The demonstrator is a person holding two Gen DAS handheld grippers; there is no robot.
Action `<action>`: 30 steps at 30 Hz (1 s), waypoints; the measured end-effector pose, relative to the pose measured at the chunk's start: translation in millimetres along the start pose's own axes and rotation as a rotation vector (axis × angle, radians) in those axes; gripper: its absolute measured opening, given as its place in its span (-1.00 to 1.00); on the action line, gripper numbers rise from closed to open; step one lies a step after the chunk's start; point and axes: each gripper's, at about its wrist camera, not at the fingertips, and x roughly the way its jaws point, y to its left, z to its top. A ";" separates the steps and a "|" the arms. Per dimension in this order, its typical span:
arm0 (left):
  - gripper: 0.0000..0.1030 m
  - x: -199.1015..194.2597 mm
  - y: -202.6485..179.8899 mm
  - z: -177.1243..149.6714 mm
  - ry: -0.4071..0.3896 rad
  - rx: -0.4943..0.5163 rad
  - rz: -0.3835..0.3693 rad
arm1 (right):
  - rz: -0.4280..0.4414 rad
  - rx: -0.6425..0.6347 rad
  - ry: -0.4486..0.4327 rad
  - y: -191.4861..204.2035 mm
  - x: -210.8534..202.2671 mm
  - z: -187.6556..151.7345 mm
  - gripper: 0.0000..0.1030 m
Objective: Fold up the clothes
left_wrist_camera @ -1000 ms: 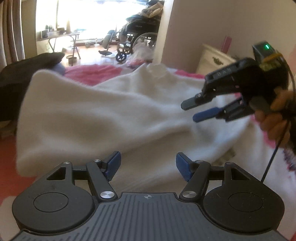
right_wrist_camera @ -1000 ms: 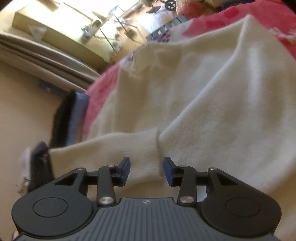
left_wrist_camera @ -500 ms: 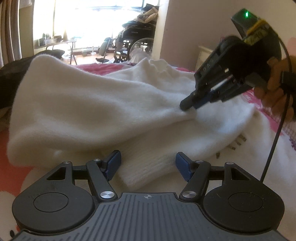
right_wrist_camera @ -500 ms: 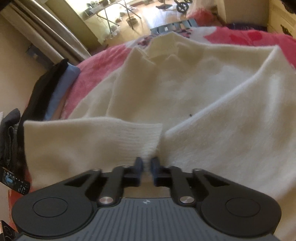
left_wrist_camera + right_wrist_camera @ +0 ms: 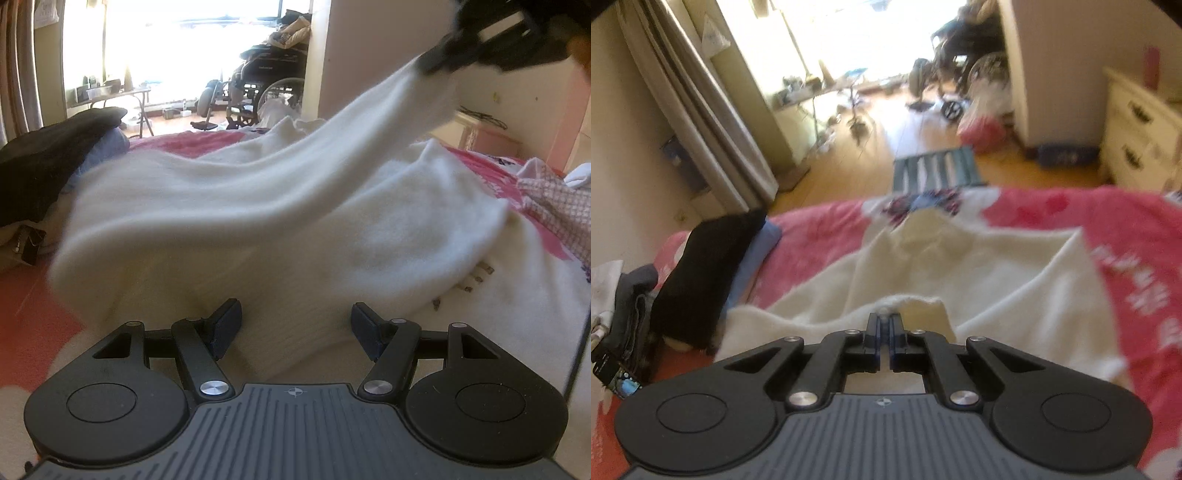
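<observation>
Lifted since a second ago, the right gripper (image 5: pixel 884 325) now rides high at the top right of the left wrist view, its jaws having just closed tight on a pinch of the cream sweater (image 5: pixel 280 206), which trails from its tips in a long slope down to the bed (image 5: pixel 1071 210); the rest of the garment lies spread across the pink and white bedspread. Unmoved, the left gripper (image 5: pixel 295 325) hovers low over the ribbed hem nearest the camera, jaws standing well apart with the knit lying between its blue pads (image 5: pixel 229 325) but not pressed by them. Dark marks near the sweater's right edge and white lettering on the bedspread are too blurred to read. Folded black and blue clothes (image 5: pixel 713 280) are stacked at the bed's left edge
</observation>
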 end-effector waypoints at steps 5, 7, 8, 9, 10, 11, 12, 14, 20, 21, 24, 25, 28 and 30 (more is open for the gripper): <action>0.29 0.6 -0.6 -0.1 0.000 -0.002 0.005 | -0.087 -0.027 -0.015 -15.4 -20.8 8.7 -0.92; 0.29 0.2 0.3 -0.6 0.000 -0.003 0.004 | -0.108 -0.041 -0.008 -17.5 -21.6 8.8 -0.92; 0.29 0.0 0.7 -0.6 -0.001 -0.004 0.003 | -0.116 -0.050 -0.003 -18.0 -21.3 8.1 -0.92; 0.29 0.0 1.1 -0.5 -0.001 -0.006 0.002 | -0.125 -0.059 0.001 -18.4 -21.1 7.5 -0.92; 0.29 -0.1 1.4 -0.4 -0.001 -0.008 0.001 | -0.130 -0.065 0.003 -18.3 -20.6 6.9 -0.92; 0.29 -0.2 1.7 -0.3 0.000 -0.009 0.000 | -0.134 -0.070 0.005 -17.9 -19.9 6.5 -0.92; 0.29 -0.2 2.1 -0.3 0.000 -0.010 -0.001 | -0.138 -0.074 0.005 -17.1 -19.6 5.8 -0.92; 0.29 -0.4 2.9 -0.4 -0.001 -0.012 -0.003 | -0.143 -0.079 0.006 -16.2 -18.8 4.7 -0.92; 0.29 -9.6 7.4 2.8 -0.064 -0.047 -0.008 | -0.165 -0.098 0.001 -15.8 -16.6 3.6 -0.92; 0.29 -12.2 8.4 3.5 -0.084 -0.053 0.003 | -0.171 -0.098 -0.001 -16.7 -16.3 4.2 -0.92; 0.28 -19.1 11.4 5.1 -0.137 -0.064 0.047 | -0.194 -0.107 -0.031 -20.5 -20.8 7.5 -0.92; 0.28 -21.7 11.7 5.2 -0.157 -0.061 0.061 | -0.205 -0.111 -0.046 -23.2 -23.7 9.0 -0.92; 0.26 -29.8 8.9 5.5 -0.208 -0.041 0.086 | -0.239 -0.105 -0.058 -37.8 -25.6 10.0 -0.92; 0.25 -35.5 3.9 4.6 -0.241 -0.012 0.088 | -0.266 -0.095 -0.046 -50.8 -20.9 7.5 -0.92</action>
